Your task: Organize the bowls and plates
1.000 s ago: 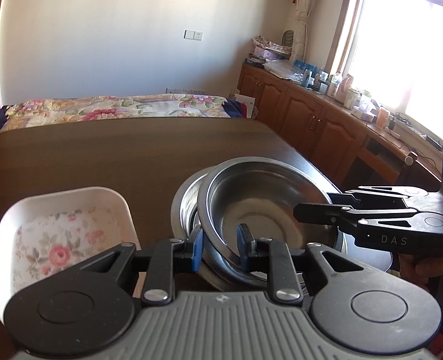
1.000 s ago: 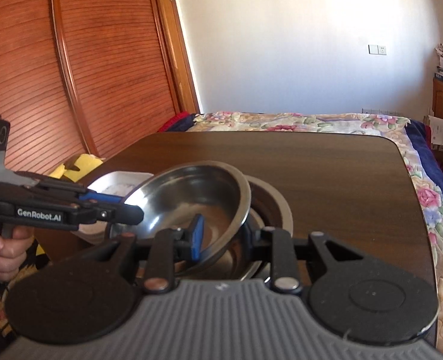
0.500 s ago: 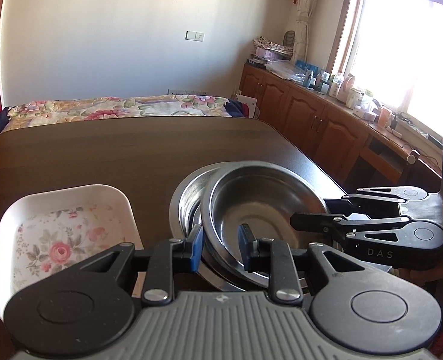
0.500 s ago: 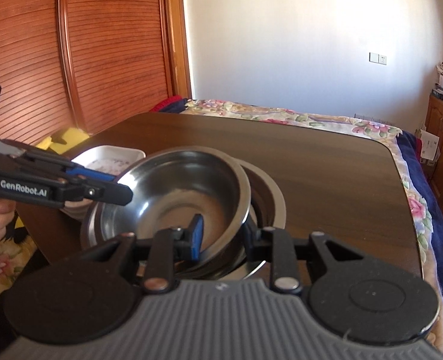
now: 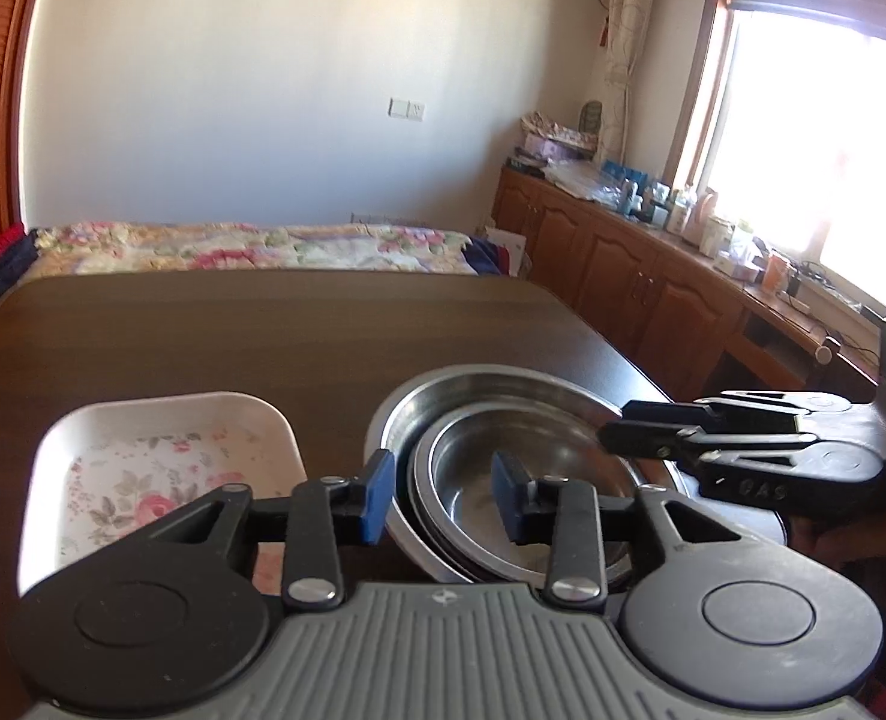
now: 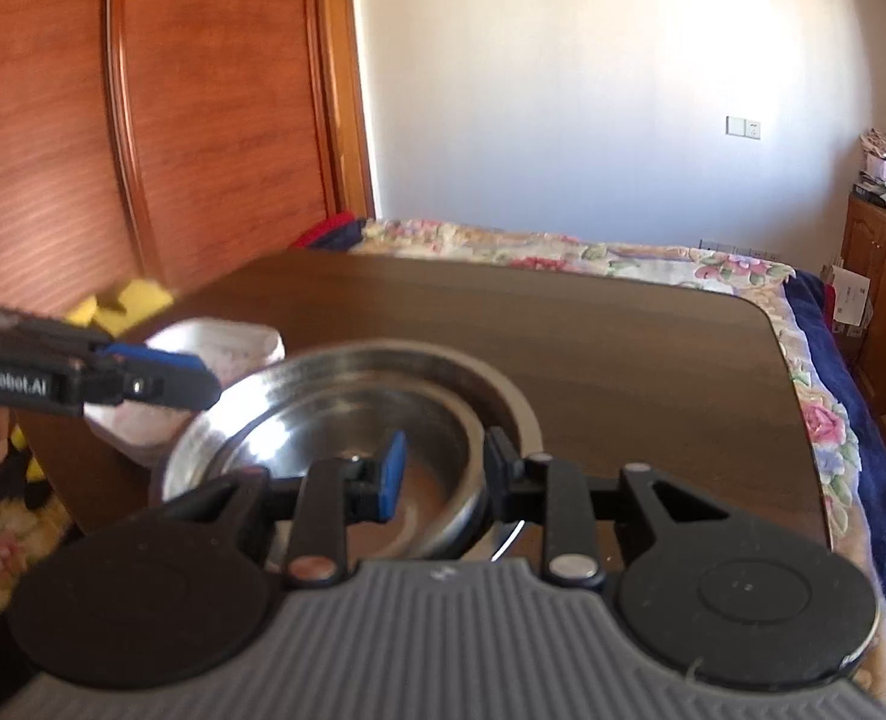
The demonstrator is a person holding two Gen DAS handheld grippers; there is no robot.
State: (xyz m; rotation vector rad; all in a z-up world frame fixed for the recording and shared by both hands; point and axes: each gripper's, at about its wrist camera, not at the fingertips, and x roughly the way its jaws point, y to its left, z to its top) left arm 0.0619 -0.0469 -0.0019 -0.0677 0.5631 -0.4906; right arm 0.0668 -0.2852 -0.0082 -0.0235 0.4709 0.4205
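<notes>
With the inner steel bowl (image 5: 502, 480) now nested inside the larger steel bowl (image 5: 443, 402), the step in hand looks like letting go cleanly. The left gripper (image 5: 443, 495) has just been opening: its jaws stand partly apart on either side of the near rims, which lie between them, and the pads appear clear of the metal. The right gripper (image 6: 443, 468) stays narrow, its blue pad inside the inner bowl and the other pad outside, apparently pinching that rim. To finish well, the person should probably ease the right jaws apart while the bowl sits flat, then draw both tools straight back so neither pad catches a rim and tips the stack.

Just left of the left gripper lies a white floral dish (image 5: 161, 468), close to the bowls but apart from them; it likely still needs a place. The two grippers crowd the same stack from different sides, so each is the other's nearest obstacle. Beyond the bowls the dark wooden table (image 5: 263, 330) runs bare to a floral bedspread (image 5: 251, 246), with wooden cabinets (image 5: 640, 276) off to the right.
</notes>
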